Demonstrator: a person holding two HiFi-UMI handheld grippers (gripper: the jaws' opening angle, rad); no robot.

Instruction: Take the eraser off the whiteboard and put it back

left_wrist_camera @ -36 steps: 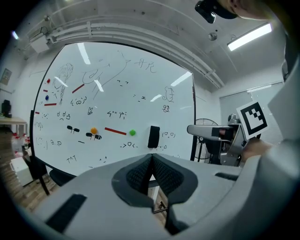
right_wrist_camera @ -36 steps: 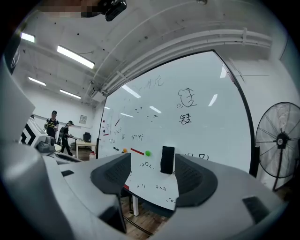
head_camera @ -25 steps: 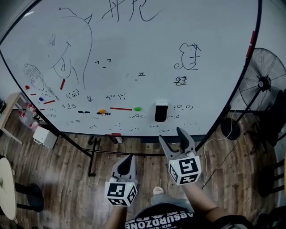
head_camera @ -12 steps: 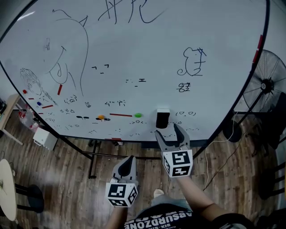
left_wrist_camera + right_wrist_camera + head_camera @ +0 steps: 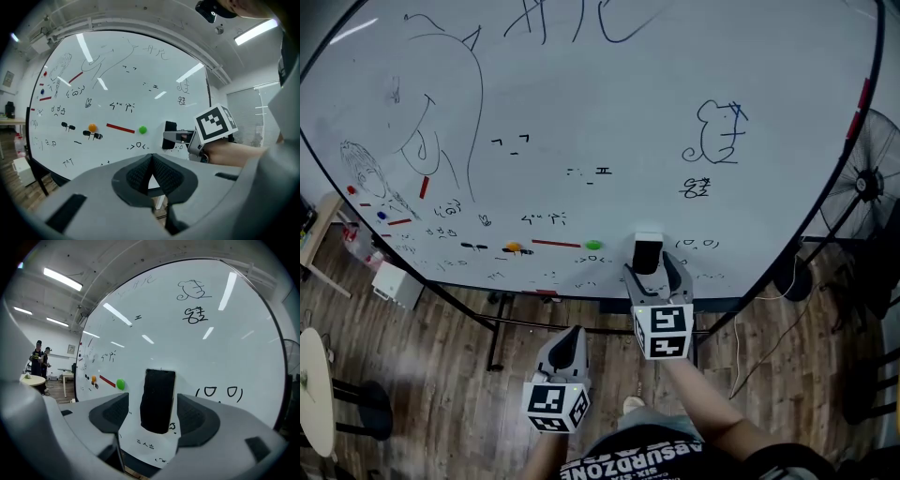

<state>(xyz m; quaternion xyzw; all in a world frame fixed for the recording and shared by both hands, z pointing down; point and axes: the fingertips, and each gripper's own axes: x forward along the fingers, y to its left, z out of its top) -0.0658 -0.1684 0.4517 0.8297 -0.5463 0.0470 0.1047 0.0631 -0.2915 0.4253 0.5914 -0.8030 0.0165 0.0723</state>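
**A:** Where do we stand with the eraser?

**B:** The eraser (image 5: 158, 397) sits upright on the whiteboard (image 5: 581, 122), right between the fingers (image 5: 197, 416) of our right gripper (image 5: 155, 420). Those fingers are spread wide and have just been opening further. A gap shows on each side of the eraser, so we pinch nothing yet.

**A:** And our left gripper?

**B:** The left gripper (image 5: 151, 174) hangs lower and off to the side, its fingers pressed together on nothing. We judge it has no part in this step.

**A:** So how do we close well?

**B:** We keep the eraser centred between the fingers, so both pads meet its long sides together. If one pad lands first, the eraser may slide along the board. We cannot tell how deep the pads reach past its front face. We should ease in until they cover its body, and stop short of the board itself.

**A:** Then the pull?

**B:** We squeeze evenly and draw straight back from the board, not sideways. The eraser likely clings to the surface, and dragging it could smear the small drawings (image 5: 219, 393) just right of the fingers.

**A:** Anything in our way?

**B:** The green magnet (image 5: 121, 384) lies to the left of the fingers, apart from them, so it should not trouble us.
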